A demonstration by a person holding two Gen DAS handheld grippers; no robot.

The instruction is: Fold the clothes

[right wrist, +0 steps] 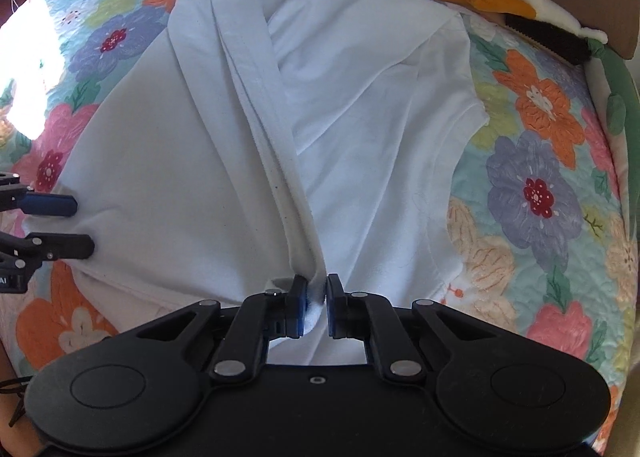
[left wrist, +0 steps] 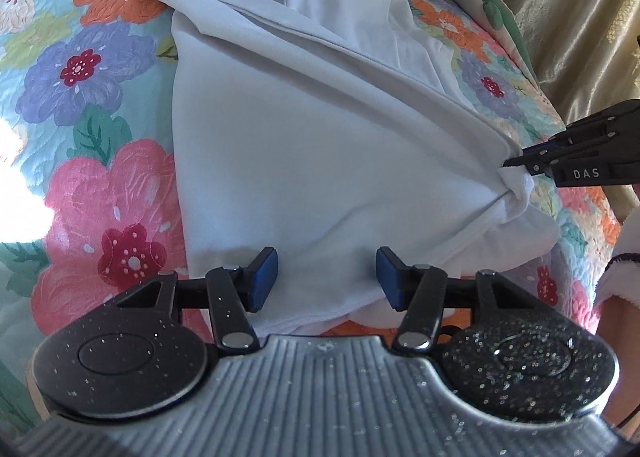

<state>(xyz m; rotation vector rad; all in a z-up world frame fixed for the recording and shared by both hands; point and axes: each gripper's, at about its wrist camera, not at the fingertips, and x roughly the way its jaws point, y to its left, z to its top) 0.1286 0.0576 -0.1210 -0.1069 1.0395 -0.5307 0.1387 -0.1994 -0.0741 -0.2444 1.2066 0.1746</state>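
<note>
Soft, light white cotton T-shirt (right wrist: 360, 105) is pinched at a bunched edge between right gripper (right wrist: 317, 303) jaws; left gripper (left wrist: 326, 277) jaws are spread, straddling the near hem, judged the next hold.

Looking close down along each pair of tongs, from opposite sides, sharing the white shirt (left wrist: 304, 145) on the bed (left wrist: 100, 69).

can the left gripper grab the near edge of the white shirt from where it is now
Probably yes. The left gripper is open right over the white shirt, nothing between. The right gripper already pinches another part.
</note>
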